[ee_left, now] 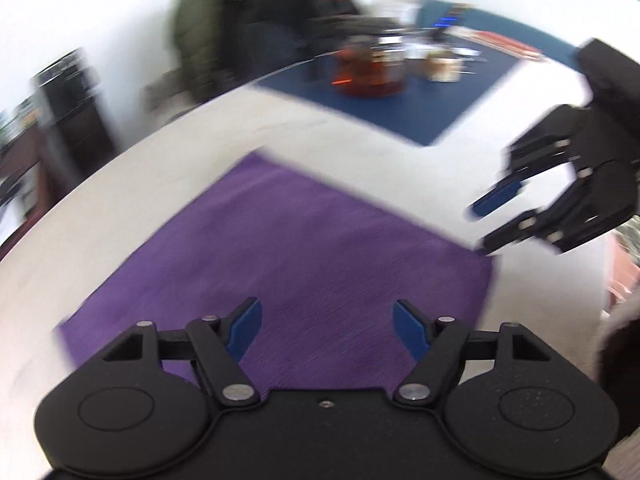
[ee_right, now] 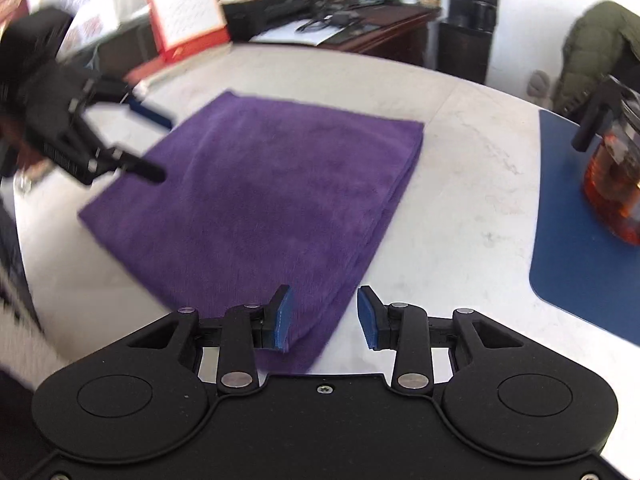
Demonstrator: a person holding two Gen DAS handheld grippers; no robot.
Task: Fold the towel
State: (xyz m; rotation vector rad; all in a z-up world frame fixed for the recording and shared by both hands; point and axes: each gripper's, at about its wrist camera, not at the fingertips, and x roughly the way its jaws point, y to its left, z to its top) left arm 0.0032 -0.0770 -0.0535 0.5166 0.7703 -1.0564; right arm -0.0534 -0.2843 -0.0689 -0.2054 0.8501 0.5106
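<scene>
Folded purple towel point(ee_right: 264, 200) flat on our white bench point(ee_right: 460, 184).
Our left gripper point(ee_left: 327, 330) hovers over the towel, jaws apart and empty; our right gripper point(ee_right: 324, 316) straddles its near corner, jaws narrowly parted, gripping nothing.

Purple towel point(ee_right: 264, 196) folded into a flat, layered rectangle on a pale marble-look tabletop point(ee_right: 472, 184), stacked edges showing along its right side. Right gripper point(ee_right: 326, 316) low over the near corner, blue pads apart, nothing pinched; left pad point(ee_right: 282, 320) over the fabric, right pad over bare table just beside the towel's edge. Left gripper point(ee_right: 154, 146) blurred at the far left, above the towel's left corner, fingers spread; contact with the cloth impossible to judge. Blue mat point(ee_right: 580, 248) at right, carrying a glass teapot point(ee_right: 612, 184) of amber liquid. Red-and-white box point(ee_right: 186, 8) and cluttered desk point(ee_right: 360, 28) behind. Green jacket point(ee_right: 596, 52) far right.
</scene>
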